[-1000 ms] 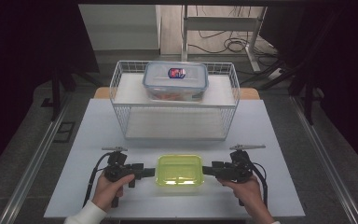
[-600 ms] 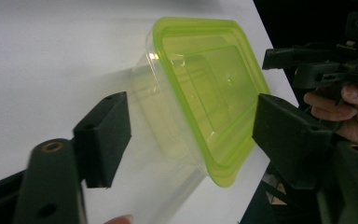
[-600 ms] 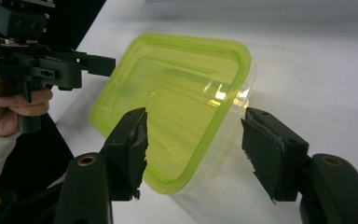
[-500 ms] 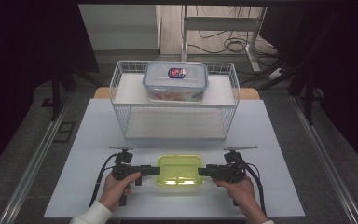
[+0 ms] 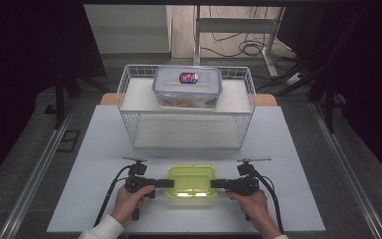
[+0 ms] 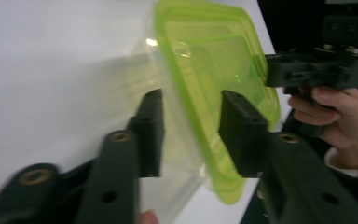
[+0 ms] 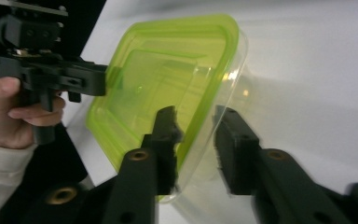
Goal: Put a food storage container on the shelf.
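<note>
Two hand-held grippers flank the green-lidded clear container (image 5: 191,180) on the white counter (image 5: 298,149): left hand-held gripper (image 5: 168,183) and right hand-held gripper (image 5: 215,184), jaws just closing, each straddle an end rim, slightly apart.

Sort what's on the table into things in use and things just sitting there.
In use: green-lidded container, left gripper, right gripper, each astride one end of it.
Sitting there: wire basket, clear lidded food box resting on it.
</note>
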Demonstrator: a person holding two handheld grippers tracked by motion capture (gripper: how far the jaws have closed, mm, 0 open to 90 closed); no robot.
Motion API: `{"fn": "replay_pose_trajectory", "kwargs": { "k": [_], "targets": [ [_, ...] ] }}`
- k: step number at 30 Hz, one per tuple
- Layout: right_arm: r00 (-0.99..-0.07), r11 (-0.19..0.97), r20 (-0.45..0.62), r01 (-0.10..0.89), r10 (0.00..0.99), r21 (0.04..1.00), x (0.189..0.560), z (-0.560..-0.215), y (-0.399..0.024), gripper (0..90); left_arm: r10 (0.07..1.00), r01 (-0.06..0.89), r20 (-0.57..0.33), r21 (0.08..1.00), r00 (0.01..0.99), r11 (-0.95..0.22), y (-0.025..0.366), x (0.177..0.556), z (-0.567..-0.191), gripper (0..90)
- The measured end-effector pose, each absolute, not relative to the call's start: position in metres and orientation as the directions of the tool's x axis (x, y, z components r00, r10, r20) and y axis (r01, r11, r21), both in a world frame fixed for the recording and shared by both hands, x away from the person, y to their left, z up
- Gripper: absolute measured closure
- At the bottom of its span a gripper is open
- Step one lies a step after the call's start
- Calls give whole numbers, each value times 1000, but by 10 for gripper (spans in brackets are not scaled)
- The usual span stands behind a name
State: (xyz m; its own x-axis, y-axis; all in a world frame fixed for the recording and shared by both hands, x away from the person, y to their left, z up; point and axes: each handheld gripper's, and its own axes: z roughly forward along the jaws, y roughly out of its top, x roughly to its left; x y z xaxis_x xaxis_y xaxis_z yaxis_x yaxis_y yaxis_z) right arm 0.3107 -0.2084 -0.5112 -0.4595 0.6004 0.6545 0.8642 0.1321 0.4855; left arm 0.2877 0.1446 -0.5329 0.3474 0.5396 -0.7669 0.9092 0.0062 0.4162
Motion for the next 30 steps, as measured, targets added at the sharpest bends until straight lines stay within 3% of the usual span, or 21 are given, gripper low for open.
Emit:
{"fn": "replay_pose_trajectory", "kwargs": {
  "k": [6, 30],
  "targets": [
    [-421, 92, 698, 885, 579, 457, 310, -511, -214, 780, 548, 903, -764, 427, 341, 34, 145, 284, -529, 756],
    [-540, 111, 659, 810, 523, 575, 299, -484, -219, 801, 474, 867, -769, 498, 428, 26, 154, 271, -507, 779]
  ]
}}
